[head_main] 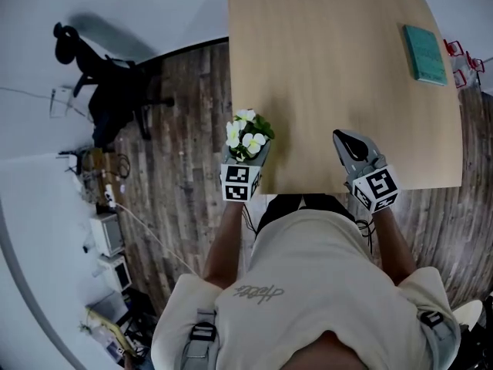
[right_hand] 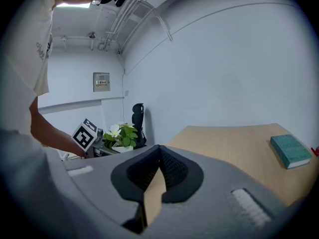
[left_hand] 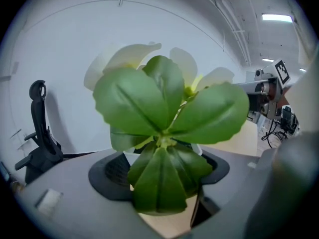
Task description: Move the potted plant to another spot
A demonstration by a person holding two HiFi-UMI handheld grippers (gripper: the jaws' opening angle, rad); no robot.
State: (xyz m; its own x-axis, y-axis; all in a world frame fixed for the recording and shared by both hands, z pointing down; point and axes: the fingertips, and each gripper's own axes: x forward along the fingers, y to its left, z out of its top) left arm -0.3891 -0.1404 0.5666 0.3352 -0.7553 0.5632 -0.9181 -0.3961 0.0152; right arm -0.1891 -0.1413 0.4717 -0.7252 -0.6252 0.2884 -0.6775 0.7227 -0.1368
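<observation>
1. Potted plant [head_main: 247, 136], head view: white blooms and green leaves, carried in the left tool [head_main: 248, 157] at the near left corner of the tabletop [head_main: 339, 68], partly out over the wooden floor [head_main: 185, 129]. The right tool [head_main: 347, 139] hovers over the near edge, well apart from the plant. A teal book [head_main: 424, 53] lies at the far right.
2. Left gripper view: leaves fill most of the frame. The white pot [left_hand: 130, 158] sits between the jaws, which stand wide and pinch it from both sides. Tabletop shows below and beyond, apparently not touching the pot.
3. Right gripper view: jaws are pressed together at the tips, with nothing between them. The plant is visible to the left, off the tabletop's edge, in front of an office chair [right_hand: 138, 116].
4. Progress, as judged: grasp and lift look done. The carry to a new spot, the set-down and the release remain.
</observation>
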